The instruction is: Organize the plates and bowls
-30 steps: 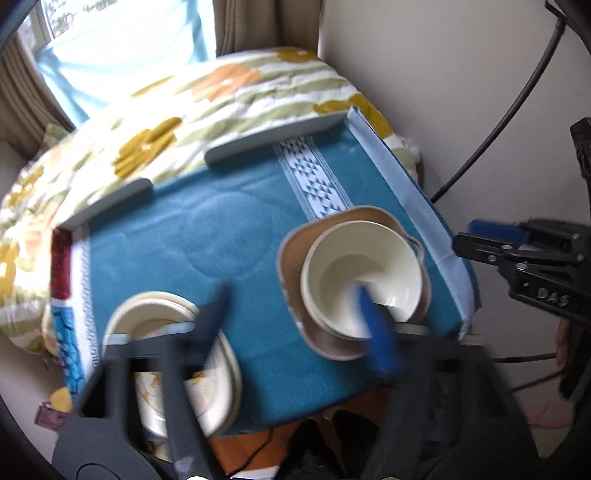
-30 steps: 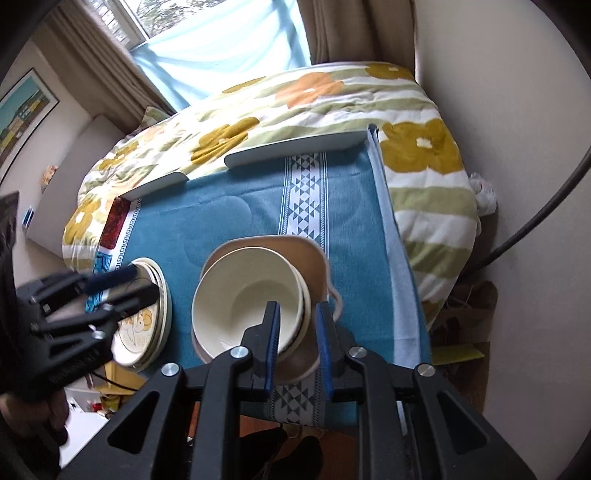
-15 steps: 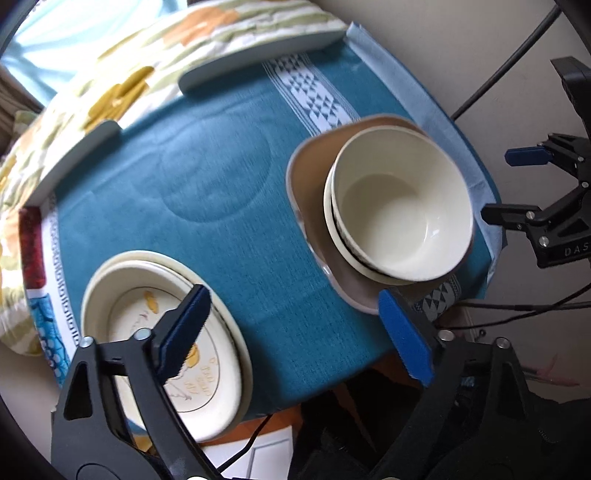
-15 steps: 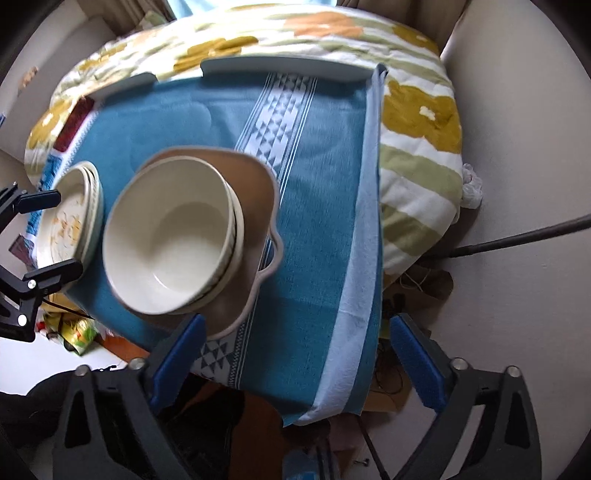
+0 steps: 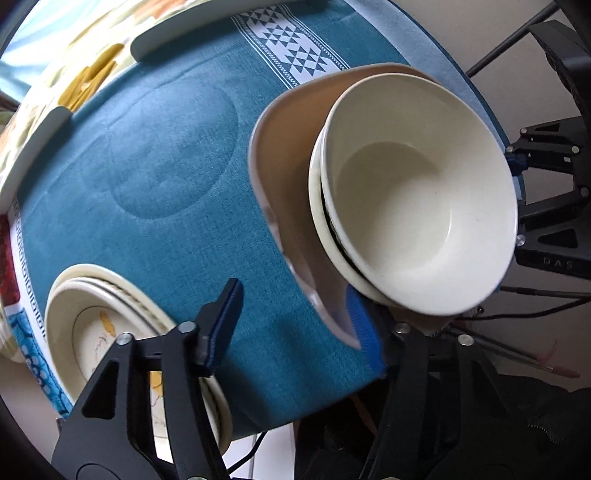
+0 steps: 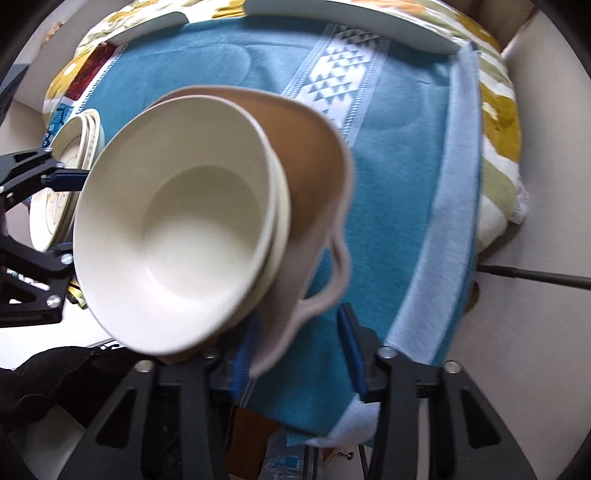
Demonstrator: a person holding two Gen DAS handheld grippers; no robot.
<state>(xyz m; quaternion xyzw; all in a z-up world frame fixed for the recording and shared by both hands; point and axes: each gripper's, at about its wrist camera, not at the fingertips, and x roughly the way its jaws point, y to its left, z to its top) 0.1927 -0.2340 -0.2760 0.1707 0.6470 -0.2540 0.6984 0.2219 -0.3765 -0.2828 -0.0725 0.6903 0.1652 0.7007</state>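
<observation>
A brown square dish (image 5: pixel 284 177) (image 6: pixel 314 162) with loop handles holds stacked cream bowls (image 5: pixel 417 206) (image 6: pixel 184 229) on the teal cloth (image 5: pixel 166 166). My left gripper (image 5: pixel 291 328) points down at the dish's near-left rim. Its jaws are closing with the rim between them, and the left pad is still well clear. My right gripper (image 6: pixel 297 350) straddles the dish's handle (image 6: pixel 328 291). Its jaws are closing too, and the right pad stands apart from the handle. A stack of cream plates (image 5: pixel 103 332) (image 6: pixel 74 166) lies at the cloth's left edge.
The cloth (image 6: pixel 388 184) covers a small table against a bed with a floral quilt (image 6: pixel 498 110). Grey raised edges (image 5: pixel 207 26) line the far side. Black cables (image 5: pixel 517 291) and a wall are to the right. Each gripper shows in the other's view (image 5: pixel 517 201) (image 6: pixel 64 218).
Both grippers have sunk close to the brown dish, which now fills much more of each view. Both pairs of jaws have narrowed around the dish's opposite edges.
</observation>
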